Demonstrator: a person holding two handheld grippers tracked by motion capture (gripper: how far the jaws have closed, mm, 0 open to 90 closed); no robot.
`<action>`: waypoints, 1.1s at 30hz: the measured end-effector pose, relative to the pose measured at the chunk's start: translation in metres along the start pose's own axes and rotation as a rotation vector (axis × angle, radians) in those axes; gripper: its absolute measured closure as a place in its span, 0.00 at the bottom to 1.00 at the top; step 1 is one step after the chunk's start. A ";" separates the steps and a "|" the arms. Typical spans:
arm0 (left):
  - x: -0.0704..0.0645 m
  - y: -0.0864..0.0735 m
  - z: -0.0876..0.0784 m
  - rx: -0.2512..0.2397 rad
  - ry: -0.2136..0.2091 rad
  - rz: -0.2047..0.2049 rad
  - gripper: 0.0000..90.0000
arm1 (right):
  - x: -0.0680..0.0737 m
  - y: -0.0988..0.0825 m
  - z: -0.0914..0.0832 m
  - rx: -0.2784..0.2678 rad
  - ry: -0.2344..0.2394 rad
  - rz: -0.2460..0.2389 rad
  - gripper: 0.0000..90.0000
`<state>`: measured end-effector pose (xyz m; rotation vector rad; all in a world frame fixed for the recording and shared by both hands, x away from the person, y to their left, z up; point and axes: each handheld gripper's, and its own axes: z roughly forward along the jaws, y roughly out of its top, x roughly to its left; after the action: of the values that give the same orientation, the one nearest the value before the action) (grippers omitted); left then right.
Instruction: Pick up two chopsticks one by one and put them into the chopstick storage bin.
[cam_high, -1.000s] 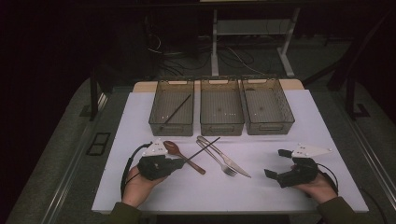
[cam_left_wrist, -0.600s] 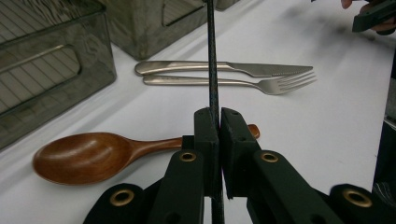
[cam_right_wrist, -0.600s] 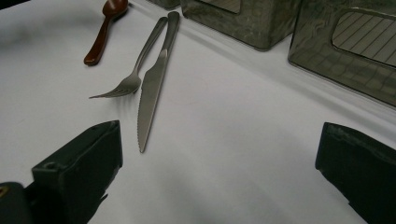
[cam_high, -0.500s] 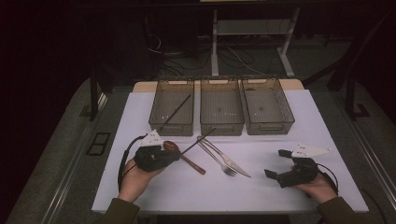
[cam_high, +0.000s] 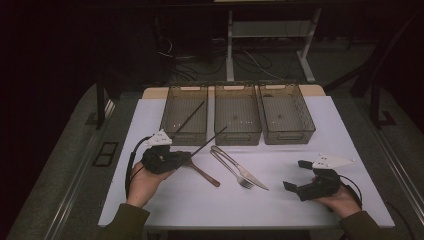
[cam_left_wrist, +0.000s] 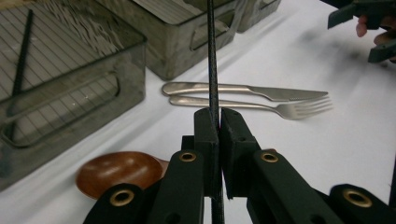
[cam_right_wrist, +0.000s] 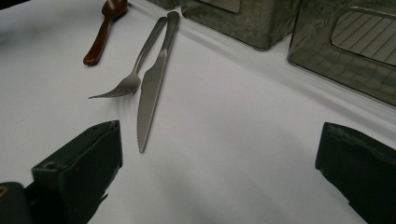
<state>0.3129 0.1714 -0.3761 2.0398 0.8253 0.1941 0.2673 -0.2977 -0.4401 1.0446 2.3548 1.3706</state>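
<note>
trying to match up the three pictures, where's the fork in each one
High view: the fork lies mid-table, tines toward the person, beside the knife.
Left gripper view: fork lies sideways at centre right, just below the knife.
Right gripper view: fork at upper left, left of the knife.
Shared landmark: the brown spoon.

The left gripper (cam_high: 186, 159) sits in the left hand (cam_high: 142, 181), near the left side, with its jaws squeezed tight together. The right gripper (cam_high: 298, 176) rests in the right hand (cam_high: 341, 200), near the right side, jaws wide apart.
</note>
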 end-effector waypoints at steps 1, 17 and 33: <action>0.001 0.002 0.000 -0.006 0.001 0.000 0.94 | 0.000 0.000 0.000 -0.001 0.001 0.000 0.00; 0.025 0.037 0.005 -0.018 0.051 0.004 0.94 | 0.000 0.000 0.000 0.002 0.002 0.000 0.00; 0.062 0.068 0.018 -0.036 0.106 -0.030 0.94 | 0.000 0.000 0.001 0.000 0.003 -0.001 0.00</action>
<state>0.4008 0.1724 -0.3427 1.9957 0.9106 0.3005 0.2674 -0.2972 -0.4406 1.0428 2.3574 1.3722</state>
